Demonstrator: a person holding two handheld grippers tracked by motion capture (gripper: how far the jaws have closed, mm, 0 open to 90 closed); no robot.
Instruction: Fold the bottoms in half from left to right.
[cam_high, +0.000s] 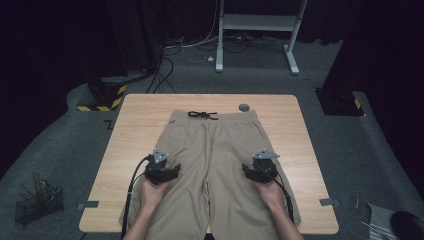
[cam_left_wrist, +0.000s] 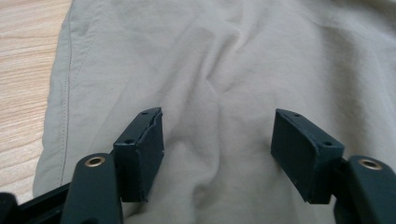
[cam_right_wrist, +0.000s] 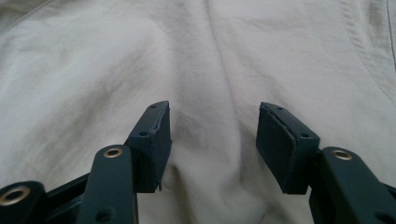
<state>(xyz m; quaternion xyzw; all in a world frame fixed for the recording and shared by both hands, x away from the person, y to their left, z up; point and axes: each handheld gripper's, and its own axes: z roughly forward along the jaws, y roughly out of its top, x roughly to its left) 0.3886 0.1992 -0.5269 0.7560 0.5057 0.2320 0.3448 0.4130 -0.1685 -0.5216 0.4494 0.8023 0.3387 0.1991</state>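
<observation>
On the khaki trousers (cam_high: 215, 150), left gripper (cam_left_wrist: 217, 140), right gripper (cam_right_wrist: 212, 140), jaws apart, empty

A dim recording lab or studio. A light wooden table (cam_high: 150, 107) stands on grey carpet (cam_high: 60, 145), surrounded by black curtains. Loose cables (cam_high: 165, 70) trail across the floor behind it. A white metal equipment stand (cam_high: 260, 22) sits at the back, and yellow-and-black hazard tape (cam_high: 107, 97) marks a dark base.
</observation>
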